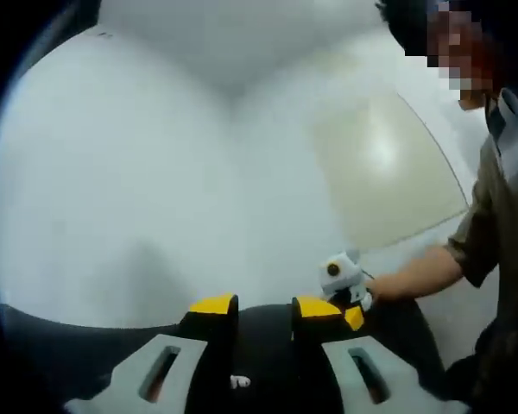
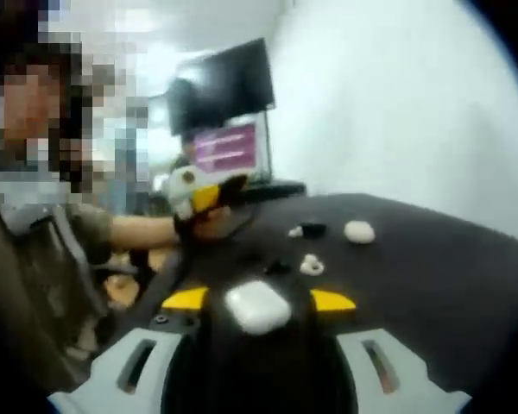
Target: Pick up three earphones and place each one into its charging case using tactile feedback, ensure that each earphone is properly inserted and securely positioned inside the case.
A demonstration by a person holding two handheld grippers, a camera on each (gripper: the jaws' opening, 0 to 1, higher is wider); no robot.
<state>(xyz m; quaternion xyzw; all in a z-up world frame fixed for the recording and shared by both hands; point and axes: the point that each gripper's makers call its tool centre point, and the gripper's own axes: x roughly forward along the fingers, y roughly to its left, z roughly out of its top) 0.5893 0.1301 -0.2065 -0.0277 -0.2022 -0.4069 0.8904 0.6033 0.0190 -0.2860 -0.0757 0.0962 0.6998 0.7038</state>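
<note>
Right gripper view: right gripper (image 2: 259, 302) set narrow, closed white case (image 2: 257, 307) between yellow tips, contact on either side not clear. Beyond on black table (image 2: 449, 276): small white earphone (image 2: 311, 265), then dark piece (image 2: 309, 229) and second white case (image 2: 359, 231) toward far edge. Left gripper (image 2: 209, 197) further off, near left edge, in the person's hand.

Left gripper view: left gripper (image 1: 266, 307) jaws part open, nothing between; tiny white earphone (image 1: 239, 380) low between jaws.

Risks, judged: lid shut, so insertion blocked; smooth case could squirt out under squeeze; earphone knocked off edge.
</note>
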